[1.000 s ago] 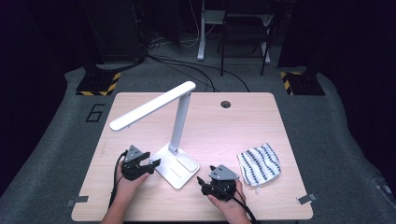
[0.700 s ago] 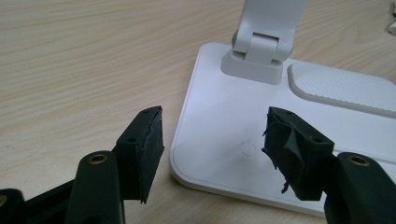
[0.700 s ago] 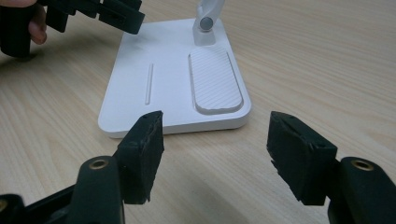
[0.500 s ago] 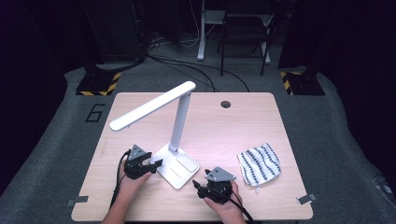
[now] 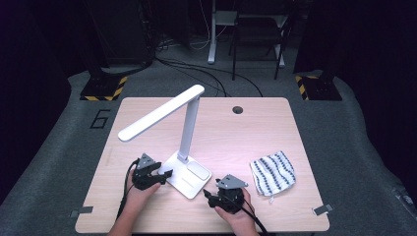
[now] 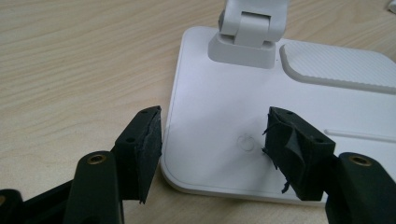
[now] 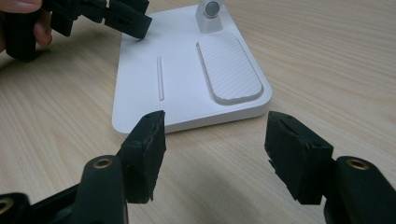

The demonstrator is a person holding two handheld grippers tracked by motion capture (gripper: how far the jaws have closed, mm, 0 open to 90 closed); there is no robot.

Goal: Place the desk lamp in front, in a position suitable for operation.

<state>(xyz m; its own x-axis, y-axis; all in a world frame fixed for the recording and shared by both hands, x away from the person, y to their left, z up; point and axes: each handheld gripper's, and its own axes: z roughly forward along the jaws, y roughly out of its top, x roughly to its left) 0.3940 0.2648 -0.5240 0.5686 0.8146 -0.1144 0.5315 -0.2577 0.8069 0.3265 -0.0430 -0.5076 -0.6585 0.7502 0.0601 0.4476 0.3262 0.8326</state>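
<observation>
A white desk lamp stands on the wooden table, its flat base (image 5: 193, 178) near the front and its long head (image 5: 162, 112) reaching left. My left gripper (image 5: 167, 176) hovers over the base's left corner. In the left gripper view its jaws (image 6: 212, 144) are open and have just been opening, with the base (image 6: 219, 93) and its power button (image 6: 246, 141) between them, untouched. My right gripper (image 5: 209, 196) sits in front of the base. It is open (image 7: 215, 140) with bare table between the jaws, facing the base (image 7: 140, 79) and its ribbed pad (image 7: 229, 65).
A striped blue-and-white cloth (image 5: 273, 173) lies on the table to the right of the right hand. The tabletop (image 5: 246, 132) has a cable hole (image 5: 238, 109) at the back. The left gripper (image 7: 126, 18) shows at the top left of the right gripper view.
</observation>
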